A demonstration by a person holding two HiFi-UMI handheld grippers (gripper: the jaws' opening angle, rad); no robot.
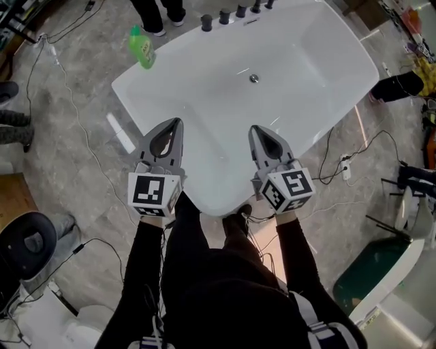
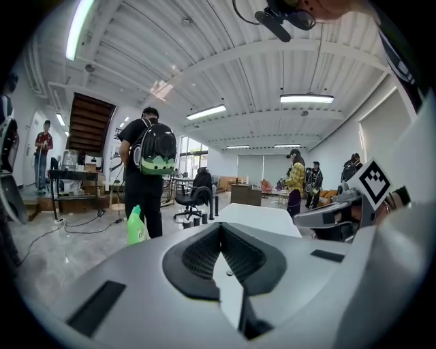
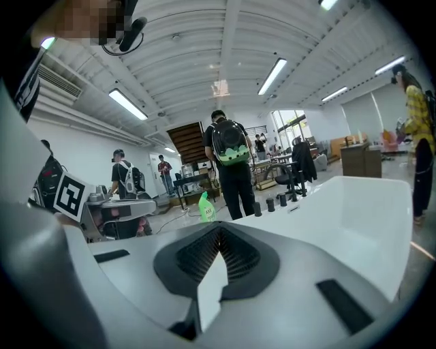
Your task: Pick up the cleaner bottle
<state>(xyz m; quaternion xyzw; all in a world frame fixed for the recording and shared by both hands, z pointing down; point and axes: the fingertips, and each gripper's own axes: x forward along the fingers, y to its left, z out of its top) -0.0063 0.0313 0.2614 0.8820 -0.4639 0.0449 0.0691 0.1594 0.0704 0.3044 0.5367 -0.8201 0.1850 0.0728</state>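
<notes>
While both grippers hang over the near end of the white bathtub (image 1: 354, 51), the green cleaner bottle (image 1: 142, 48) stands upright at the tub's far left corner, well apart from either of them (whether its base sits fully on the rim I cannot tell). The left gripper (image 1: 178, 123) has its jaws pressed together at the tips with nothing between them, and the right gripper (image 1: 253, 129) is closed and empty too. A row of dark taps (image 1: 224, 17) lines the far edge, right of the bottle. Beyond that edge stands a person (image 2: 146, 178) in black with a backpack.
</notes>
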